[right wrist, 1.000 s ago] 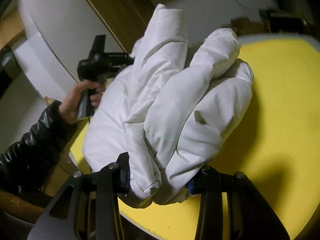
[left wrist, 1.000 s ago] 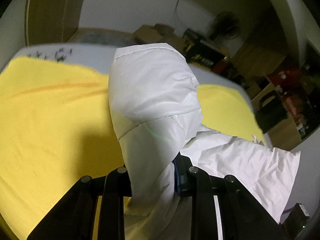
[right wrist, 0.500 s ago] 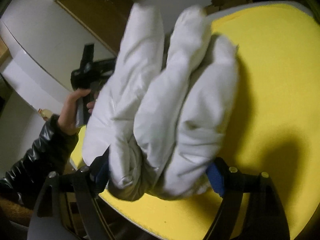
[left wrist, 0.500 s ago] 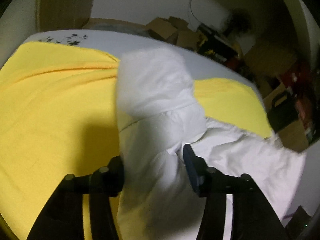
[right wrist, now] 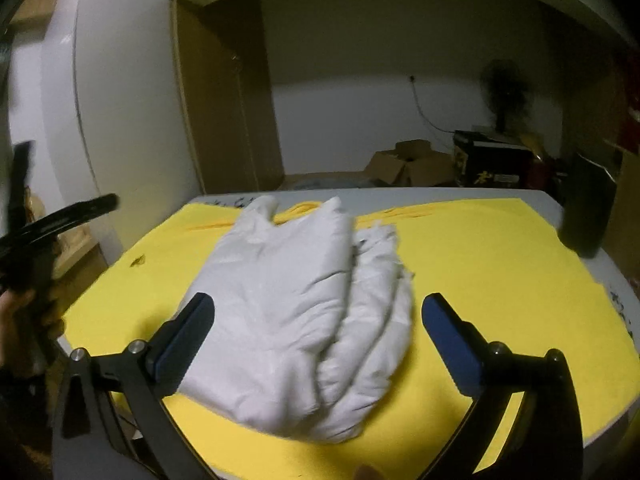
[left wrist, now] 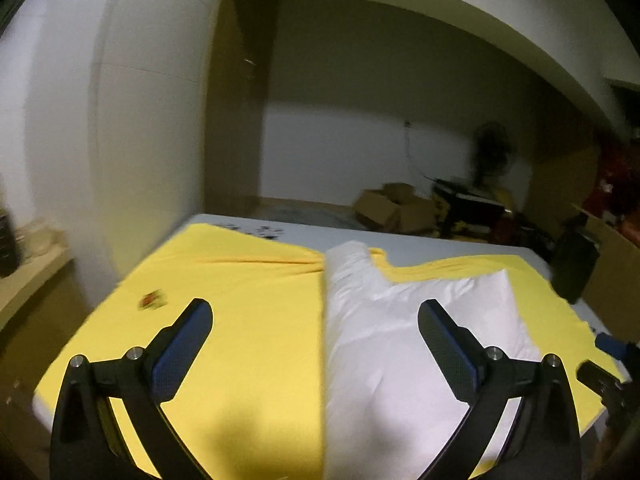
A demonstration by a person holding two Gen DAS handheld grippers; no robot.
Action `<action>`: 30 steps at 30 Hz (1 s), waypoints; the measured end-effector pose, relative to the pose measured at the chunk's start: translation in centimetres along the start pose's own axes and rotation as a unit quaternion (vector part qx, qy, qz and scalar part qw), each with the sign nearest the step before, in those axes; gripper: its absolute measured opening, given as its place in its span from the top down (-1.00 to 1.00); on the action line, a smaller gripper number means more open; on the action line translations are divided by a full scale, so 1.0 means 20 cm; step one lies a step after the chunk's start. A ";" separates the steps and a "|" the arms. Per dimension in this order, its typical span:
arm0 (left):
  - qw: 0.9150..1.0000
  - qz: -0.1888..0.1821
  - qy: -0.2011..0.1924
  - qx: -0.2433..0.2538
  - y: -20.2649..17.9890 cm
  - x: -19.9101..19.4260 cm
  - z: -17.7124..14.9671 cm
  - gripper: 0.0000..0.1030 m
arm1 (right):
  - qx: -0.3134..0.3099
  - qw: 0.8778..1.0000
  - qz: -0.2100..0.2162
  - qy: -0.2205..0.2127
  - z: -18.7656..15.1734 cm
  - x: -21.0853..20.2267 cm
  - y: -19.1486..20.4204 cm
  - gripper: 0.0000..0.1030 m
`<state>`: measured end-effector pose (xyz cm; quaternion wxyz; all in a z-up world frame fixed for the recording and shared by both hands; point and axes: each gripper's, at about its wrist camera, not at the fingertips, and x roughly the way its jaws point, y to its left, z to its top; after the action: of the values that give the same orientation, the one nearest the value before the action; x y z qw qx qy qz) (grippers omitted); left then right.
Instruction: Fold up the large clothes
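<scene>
My left gripper (left wrist: 314,316) has just been opening and stands wide, gripping nothing; the puffy white padded jacket (left wrist: 404,344) lies folded on the yellow cloth-covered table (left wrist: 240,320). My right gripper (right wrist: 318,312) has likewise spread wide, apparently clear of the jacket (right wrist: 296,320) below, though blur hampers judging.

Left hand-held gripper (left wrist: 314,316) and right hand-held gripper (right wrist: 318,312) just opened wide, apparently empty.

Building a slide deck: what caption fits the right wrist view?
Open right tool above a folded white puffer jacket lying on the yellow sheet.
</scene>
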<state>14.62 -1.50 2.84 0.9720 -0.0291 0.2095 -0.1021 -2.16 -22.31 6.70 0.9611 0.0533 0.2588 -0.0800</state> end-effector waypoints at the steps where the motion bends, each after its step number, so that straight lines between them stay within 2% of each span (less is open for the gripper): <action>1: 1.000 0.017 -0.004 0.003 0.01 -0.06 -0.06 -1.00 | -0.001 1.000 -0.003 0.008 -0.01 0.01 0.03 -1.00; 4: 0.996 0.082 0.008 0.026 0.02 -0.15 -0.20 -1.00 | -0.008 1.000 -0.020 0.020 -0.08 0.02 0.12 -1.00; 5: 0.995 0.088 0.015 0.032 0.02 -0.17 -0.24 -1.00 | -0.011 0.999 -0.024 0.022 -0.10 0.01 0.15 -1.00; 8: 0.996 0.070 0.040 0.030 0.02 -0.26 -0.36 -1.00 | -0.013 0.999 -0.025 0.014 -0.17 -0.08 0.19 -1.00; 11: 0.997 0.046 0.061 0.030 -0.03 -0.29 -0.40 -1.00 | -0.019 0.999 -0.047 0.003 -0.24 -0.20 0.24 -1.00; 14: 0.995 0.056 0.074 0.024 -0.08 -0.34 -0.40 -1.00 | -0.023 0.999 -0.039 0.001 -0.28 -0.28 0.28 -1.00; 18: 0.995 0.043 0.082 0.028 -0.14 -0.39 -0.44 -1.00 | -0.054 0.998 -0.043 0.002 -0.30 -0.34 0.36 -1.00; 24: 0.993 0.032 0.091 0.066 -0.26 -0.42 -0.49 -1.00 | -0.070 0.996 -0.050 -0.014 -0.31 -0.38 0.39 -1.00; 30: 0.994 0.025 0.088 0.052 -0.24 -0.43 -0.49 -1.00 | -0.069 0.997 -0.046 -0.007 -0.33 -0.39 0.39 -1.00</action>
<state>2.07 -4.55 -2.10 0.9521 0.0356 0.2897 -0.0907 -10.56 -12.75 5.42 0.9597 -0.0251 0.2590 -0.1061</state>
